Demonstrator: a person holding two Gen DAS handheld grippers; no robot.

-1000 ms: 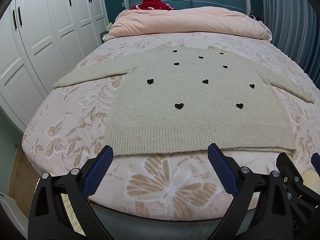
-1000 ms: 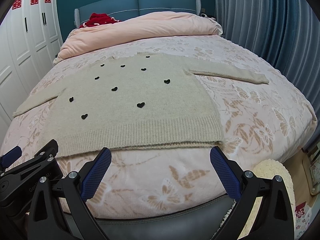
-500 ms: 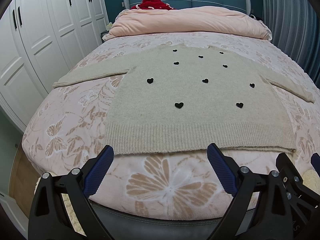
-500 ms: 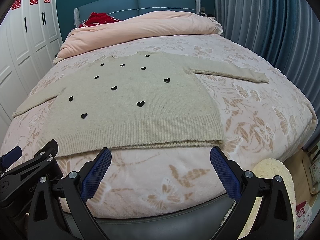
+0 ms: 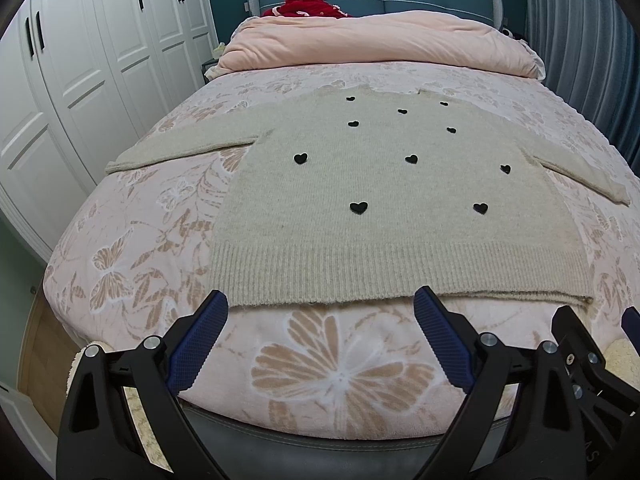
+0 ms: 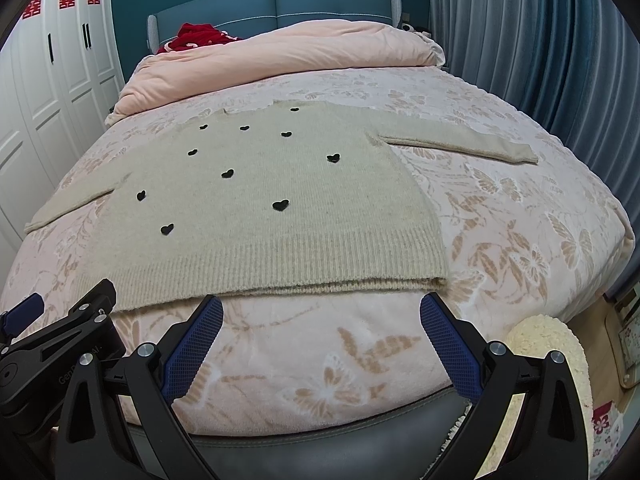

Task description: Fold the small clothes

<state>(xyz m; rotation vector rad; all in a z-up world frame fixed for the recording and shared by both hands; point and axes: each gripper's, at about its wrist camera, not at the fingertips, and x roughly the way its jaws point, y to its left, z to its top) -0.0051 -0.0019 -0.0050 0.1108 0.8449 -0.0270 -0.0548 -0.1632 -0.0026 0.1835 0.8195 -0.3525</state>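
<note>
A beige knit sweater with small black hearts (image 5: 392,208) lies flat on the bed, sleeves spread to both sides, ribbed hem toward me. It also shows in the right wrist view (image 6: 272,216). My left gripper (image 5: 320,336) is open and empty, hovering just short of the hem near its left half. My right gripper (image 6: 320,336) is open and empty, just short of the hem near its right corner. The left gripper's body shows at the lower left of the right wrist view (image 6: 60,340).
The bed (image 5: 340,376) has a pink butterfly-patterned cover. A rolled pink duvet (image 5: 380,44) and a red garment (image 5: 308,4) lie at the headboard. White wardrobes (image 5: 80,80) stand left, blue curtains (image 6: 540,48) right. A cream rug (image 6: 548,348) lies on the floor.
Both grippers have barely moved; the view has crept very slightly toward the sweater's hem. Nothing was taken hold of.
</note>
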